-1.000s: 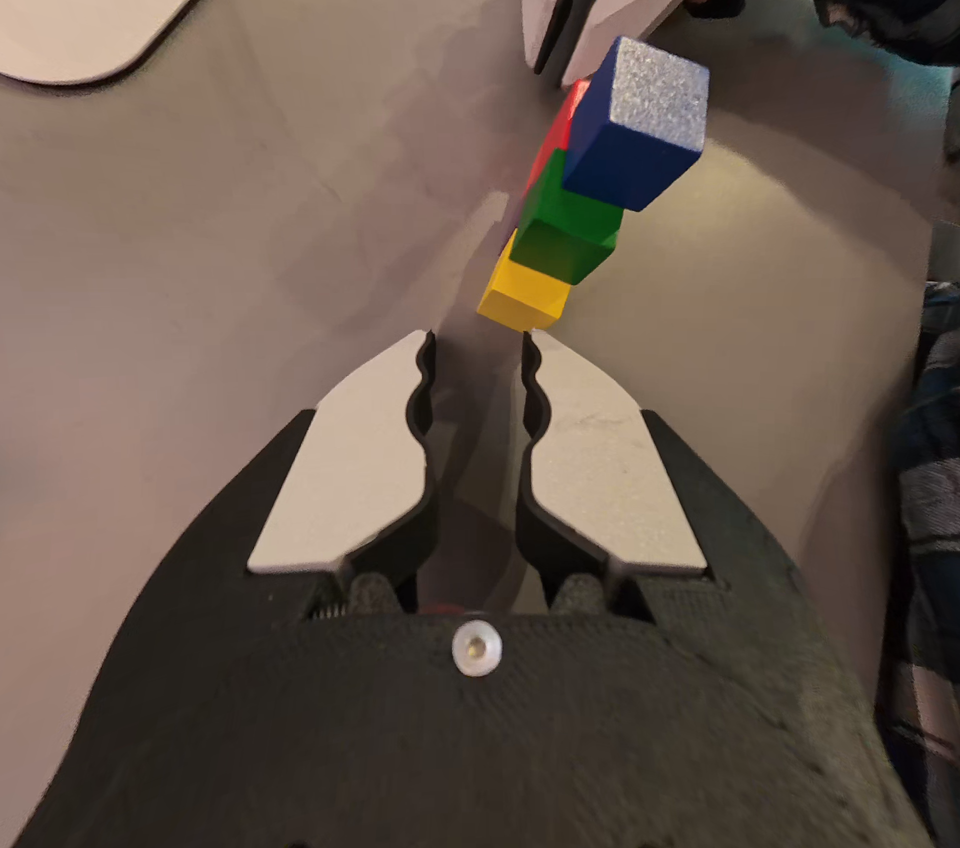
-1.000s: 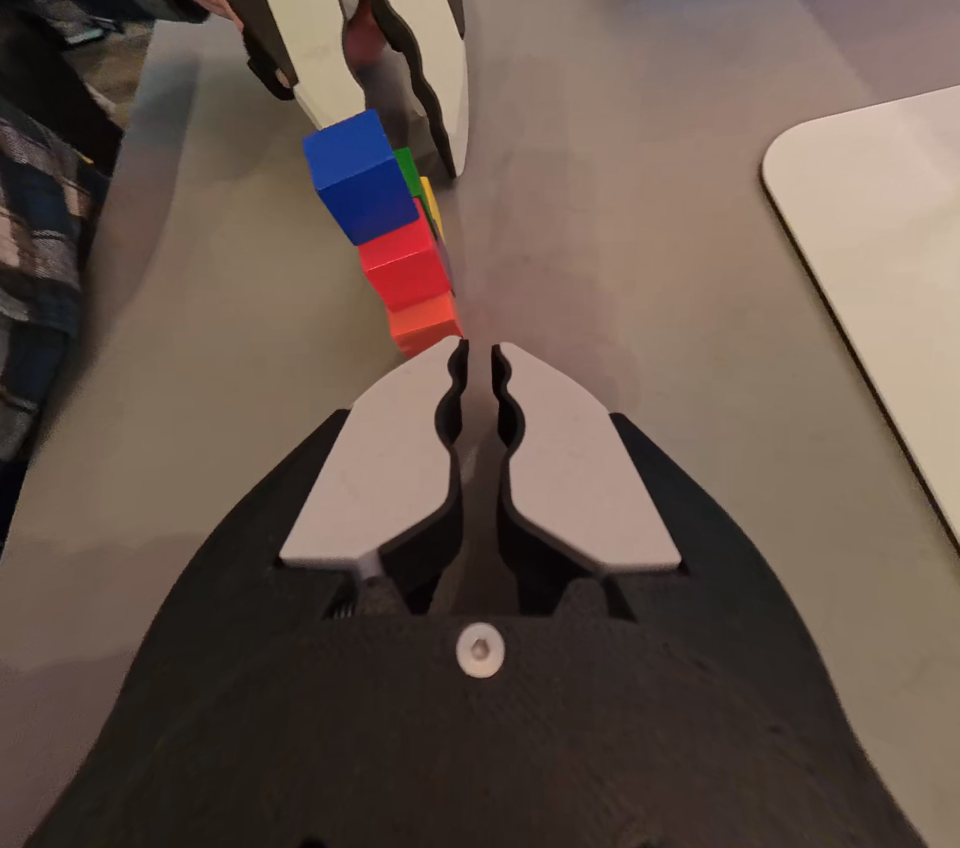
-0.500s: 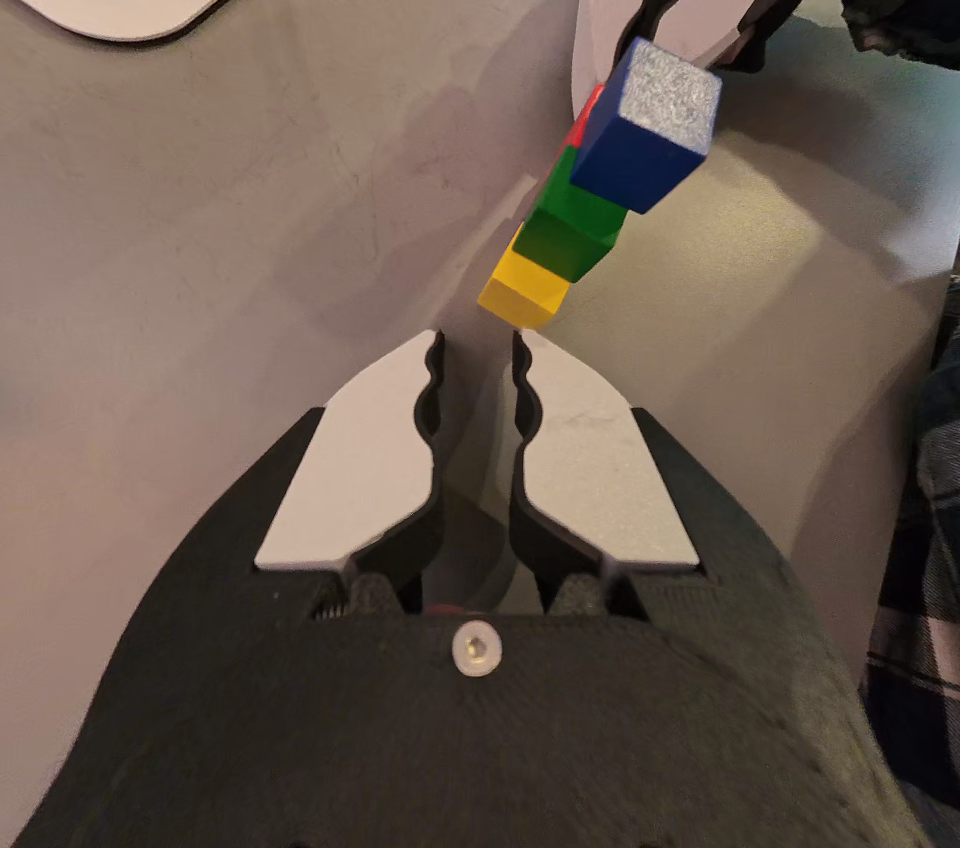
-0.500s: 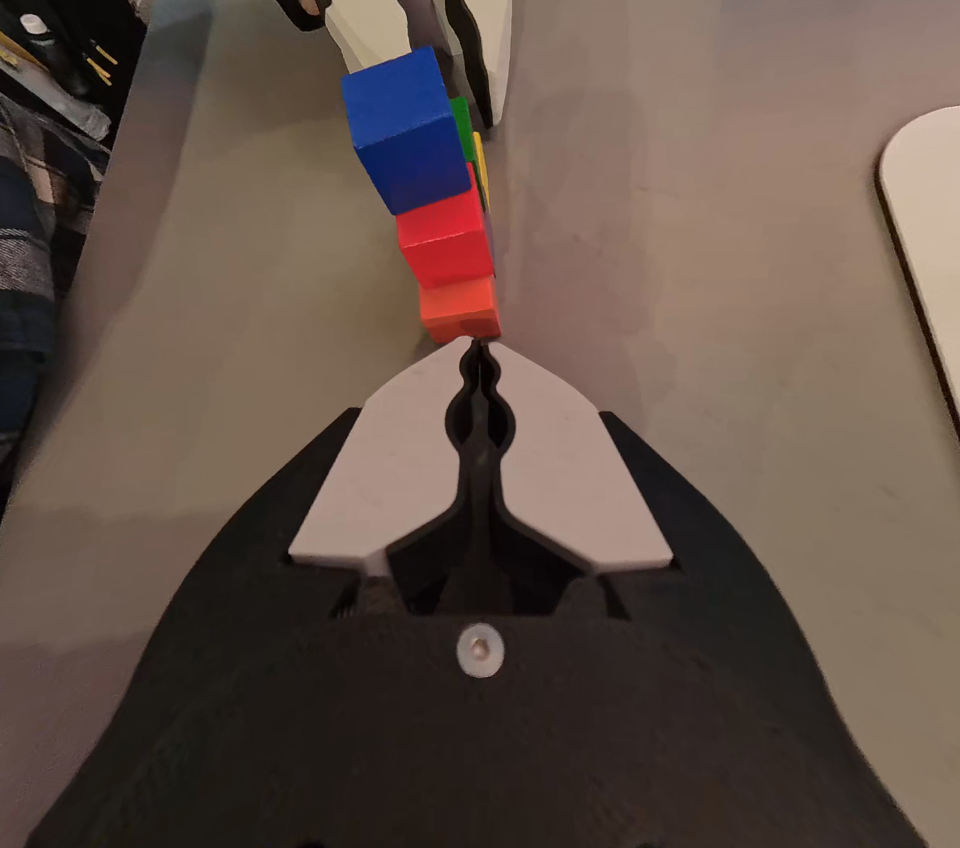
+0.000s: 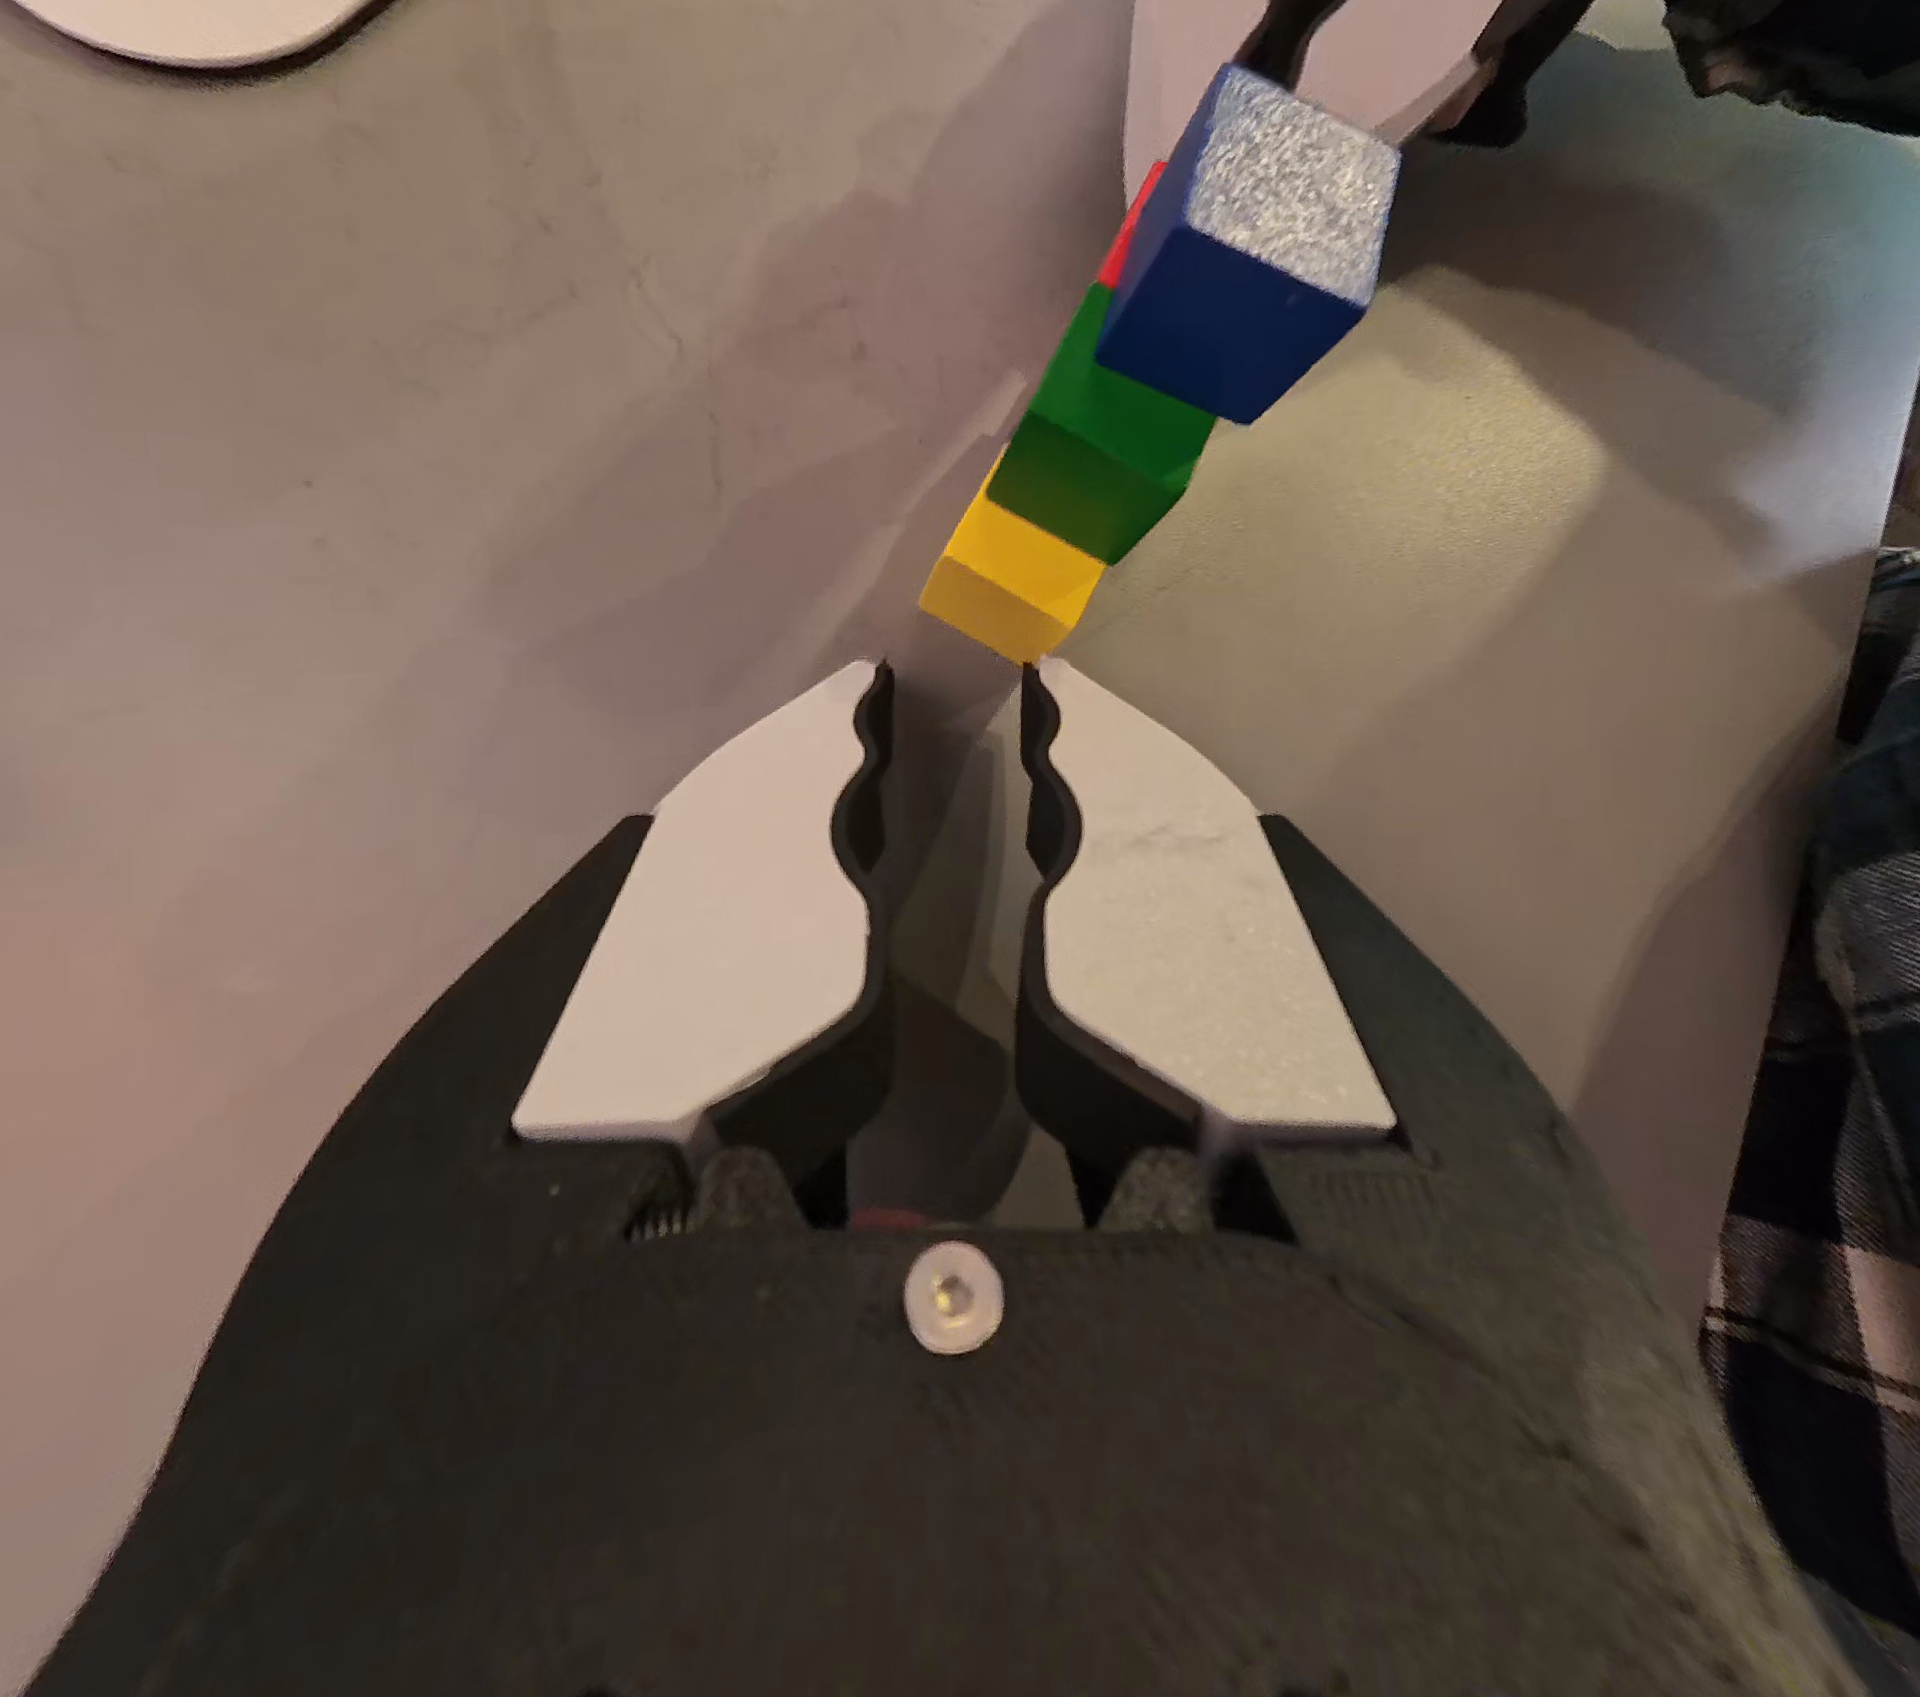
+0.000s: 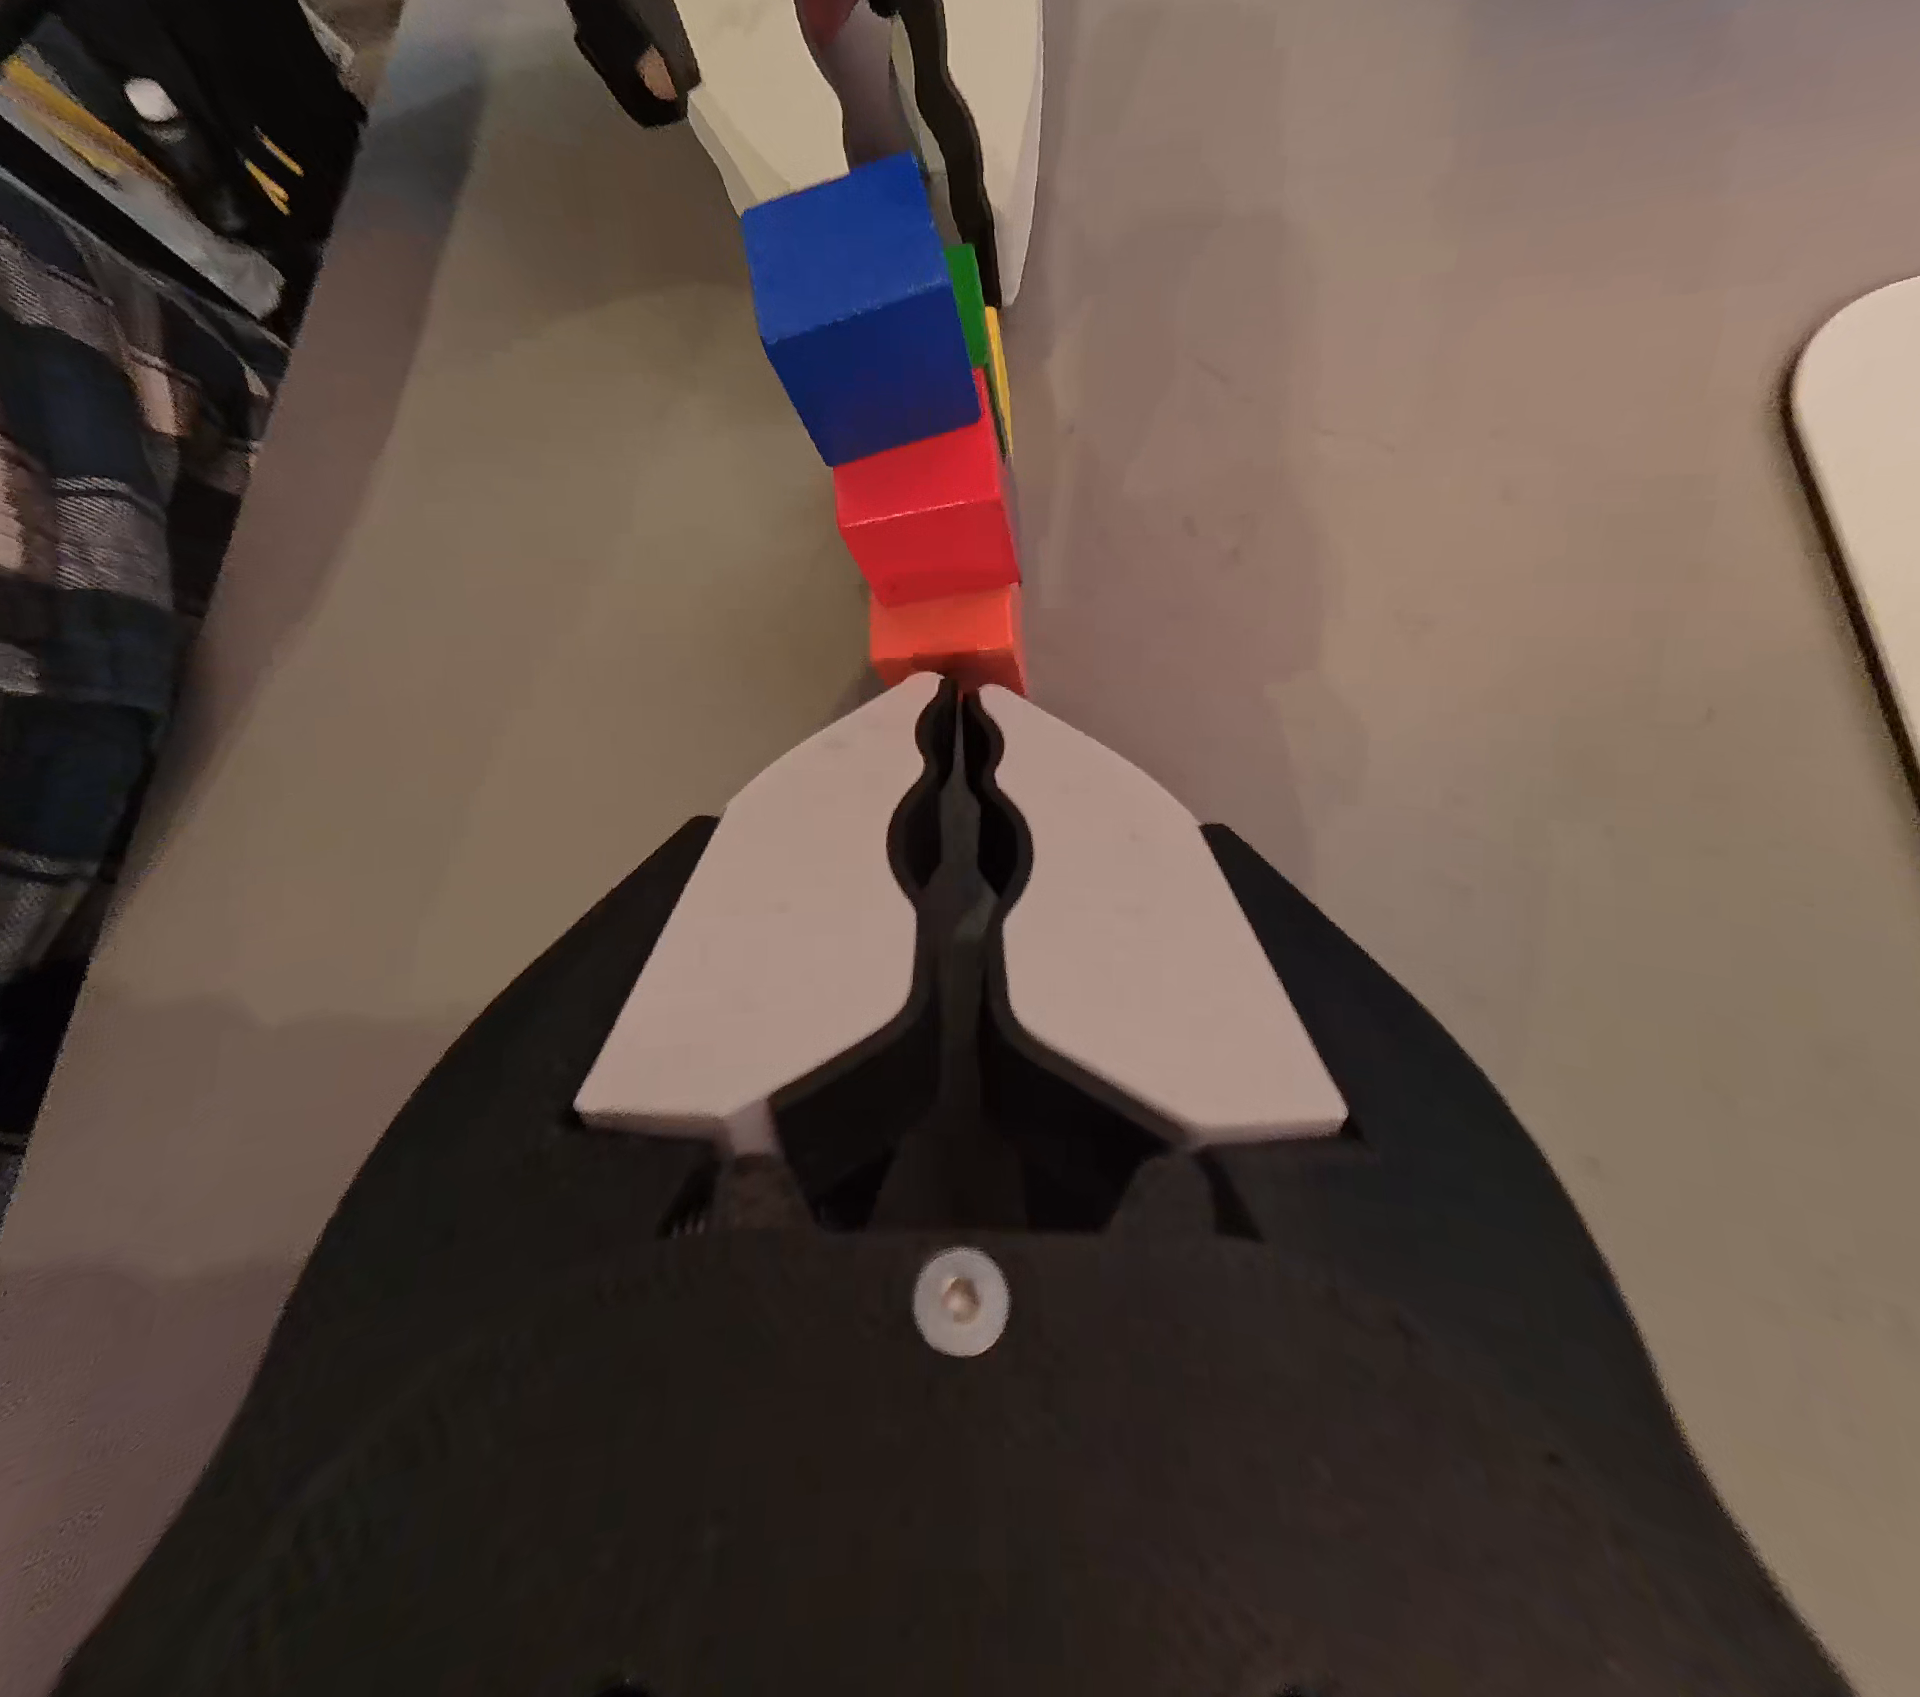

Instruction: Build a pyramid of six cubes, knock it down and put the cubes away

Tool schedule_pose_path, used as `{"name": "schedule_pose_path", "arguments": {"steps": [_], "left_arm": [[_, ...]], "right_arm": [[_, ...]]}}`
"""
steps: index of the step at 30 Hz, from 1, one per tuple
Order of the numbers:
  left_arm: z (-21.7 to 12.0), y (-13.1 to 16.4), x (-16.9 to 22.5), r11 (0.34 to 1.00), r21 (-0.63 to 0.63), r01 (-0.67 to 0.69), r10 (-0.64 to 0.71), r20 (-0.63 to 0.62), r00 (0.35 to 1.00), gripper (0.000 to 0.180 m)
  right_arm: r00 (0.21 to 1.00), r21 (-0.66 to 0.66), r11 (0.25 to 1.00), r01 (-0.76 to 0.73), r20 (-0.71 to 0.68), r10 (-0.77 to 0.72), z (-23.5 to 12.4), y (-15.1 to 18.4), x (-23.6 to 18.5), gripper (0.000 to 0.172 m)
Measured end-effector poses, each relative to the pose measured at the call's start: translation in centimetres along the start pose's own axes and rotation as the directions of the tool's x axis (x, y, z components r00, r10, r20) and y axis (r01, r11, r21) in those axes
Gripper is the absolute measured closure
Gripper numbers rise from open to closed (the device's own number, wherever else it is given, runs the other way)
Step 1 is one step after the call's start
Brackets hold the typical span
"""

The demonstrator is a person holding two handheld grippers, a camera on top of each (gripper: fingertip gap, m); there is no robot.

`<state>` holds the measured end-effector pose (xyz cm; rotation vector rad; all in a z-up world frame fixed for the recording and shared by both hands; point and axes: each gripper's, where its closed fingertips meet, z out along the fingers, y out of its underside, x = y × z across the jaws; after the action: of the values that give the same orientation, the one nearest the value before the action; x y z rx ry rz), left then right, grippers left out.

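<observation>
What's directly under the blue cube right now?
The blue cube sits on a red cube and a green cube. Any middle bottom cube is hidden.

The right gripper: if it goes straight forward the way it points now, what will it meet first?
Most likely the orange cube at the pyramid's base: the shut right gripper points at it, its tips already at or almost at the cube's near face. Whether they touch, I cannot tell.
</observation>
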<state>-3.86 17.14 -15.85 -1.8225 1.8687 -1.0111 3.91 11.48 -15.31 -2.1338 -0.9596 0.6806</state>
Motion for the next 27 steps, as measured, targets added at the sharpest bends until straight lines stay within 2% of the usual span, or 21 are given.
{"name": "schedule_pose_path", "arguments": {"steps": [4,9,27], "left_arm": [[-1.0,-0.5,-0.3,0.998,0.046,0.032,-0.032,0.002,0.999,0.157],[-1.0,-1.9,0.0,0.998,0.068,0.009,-0.01,0.012,1.0,0.158],[-0.2,-2.6,0.3,0.999,0.051,-0.015,0.015,-0.006,1.0,0.159]], "right_arm": [[1.0,0.063,0.998,-0.014,0.019,0.013,-0.6,-0.6,-0.4,0.171],[0.999,0.113,0.993,-0.027,0.048,0.022,-0.7,-1.4,-0.7,0.171],[0.997,0.093,0.996,-0.009,0.079,0.001,-0.1,-1.6,-0.9,0.172]]}}
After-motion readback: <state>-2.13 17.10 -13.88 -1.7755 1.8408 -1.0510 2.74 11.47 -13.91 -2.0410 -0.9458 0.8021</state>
